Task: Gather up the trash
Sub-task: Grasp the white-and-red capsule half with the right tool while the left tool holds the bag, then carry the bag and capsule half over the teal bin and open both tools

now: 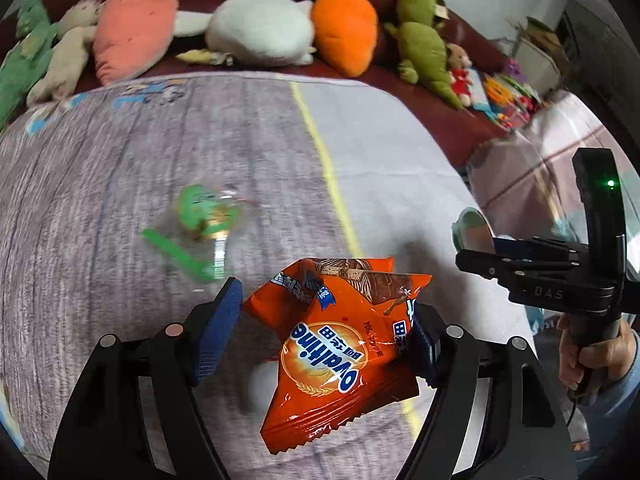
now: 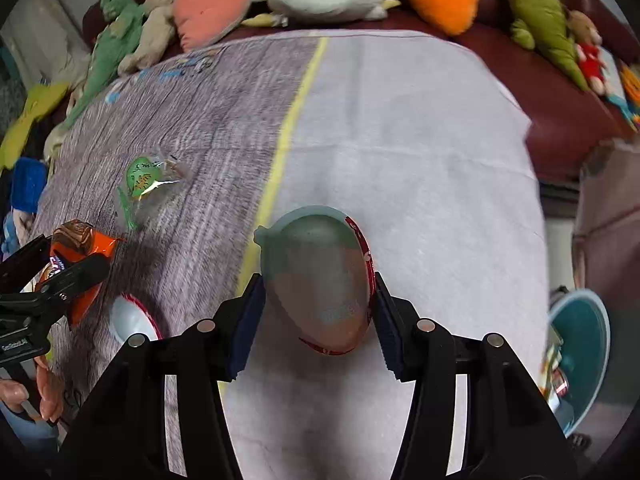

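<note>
Right wrist view: fingers (image 2: 318, 320) clamp egg-shaped shell (image 2: 318, 276), long axis pointing away, narrow end near.

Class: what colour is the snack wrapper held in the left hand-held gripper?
Orange snack wrapper; left wrist view.

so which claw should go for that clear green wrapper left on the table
Left, probably, once free. The green wrapper lies just ahead of the left claw, though it holds the orange packet. The right claw grips a lid, farther off.

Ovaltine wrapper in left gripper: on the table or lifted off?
Lifted. The Ovaltine wrapper hangs crumpled between the left gripper pads, and in the right wrist view it sits above the table surface.
</note>
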### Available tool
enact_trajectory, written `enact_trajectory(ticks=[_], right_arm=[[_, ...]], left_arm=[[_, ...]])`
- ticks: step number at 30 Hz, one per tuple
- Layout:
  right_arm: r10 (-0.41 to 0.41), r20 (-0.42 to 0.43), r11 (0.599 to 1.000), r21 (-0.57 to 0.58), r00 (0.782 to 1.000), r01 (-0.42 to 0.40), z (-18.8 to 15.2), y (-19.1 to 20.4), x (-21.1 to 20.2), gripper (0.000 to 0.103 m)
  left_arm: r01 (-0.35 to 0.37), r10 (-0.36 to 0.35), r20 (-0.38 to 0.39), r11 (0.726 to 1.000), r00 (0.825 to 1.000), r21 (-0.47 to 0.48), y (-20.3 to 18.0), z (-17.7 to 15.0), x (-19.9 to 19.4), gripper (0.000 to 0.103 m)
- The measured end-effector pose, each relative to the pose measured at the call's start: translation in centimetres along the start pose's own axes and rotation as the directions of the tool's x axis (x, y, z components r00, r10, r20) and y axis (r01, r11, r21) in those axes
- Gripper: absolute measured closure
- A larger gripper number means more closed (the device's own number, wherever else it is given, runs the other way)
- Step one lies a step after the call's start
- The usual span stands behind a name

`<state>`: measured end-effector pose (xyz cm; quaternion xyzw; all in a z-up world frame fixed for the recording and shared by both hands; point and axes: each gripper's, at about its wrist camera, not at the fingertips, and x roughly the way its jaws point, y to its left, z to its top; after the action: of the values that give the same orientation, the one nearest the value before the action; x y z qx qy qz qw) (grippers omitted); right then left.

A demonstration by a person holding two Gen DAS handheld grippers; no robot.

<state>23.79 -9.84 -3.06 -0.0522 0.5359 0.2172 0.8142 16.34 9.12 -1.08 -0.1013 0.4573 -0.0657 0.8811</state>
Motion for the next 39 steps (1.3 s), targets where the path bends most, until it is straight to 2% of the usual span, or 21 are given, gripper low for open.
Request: enact_trajectory(ticks=[13, 19, 27, 32, 39], right_arm=[[-0.043, 0.083, 0.988, 0.151, 0.996, 0.03, -6.1, -9.6, -6.6, 0.052], [-0.077, 0.13, 0.968, 0.246, 0.989, 0.043, -9.1, -15.2, -9.5, 0.052], [-0.138, 0.161, 0.919, 0.388, 0.977, 0.066, -13.5, -23.0, -12.5, 0.052], [-0.166, 0.163, 0.884, 0.463, 0.973, 0.073, -15.6, -27.2, -13.6, 0.052], [-0.181, 0.149, 0.853, 0.516, 0.972, 0.079, -17.4, -30.7, -13.6, 0.052]], left_arm=[[0.049, -0.041, -0.05, 0.985, 0.998, 0.166, -11.0, -0.6, 2.2, 0.027], [0.095, -0.073, -0.091, 0.958, 0.993, 0.271, -17.6, -1.2, 4.2, 0.027], [0.158, -0.107, -0.154, 0.913, 0.982, 0.377, -26.3, -1.8, 7.8, 0.027], [0.179, -0.102, -0.199, 0.889, 0.975, 0.422, -30.1, -2.4, 10.5, 0.027], [0.204, -0.093, -0.25, 0.861, 0.964, 0.466, -34.0, -2.9, 13.8, 0.027]])
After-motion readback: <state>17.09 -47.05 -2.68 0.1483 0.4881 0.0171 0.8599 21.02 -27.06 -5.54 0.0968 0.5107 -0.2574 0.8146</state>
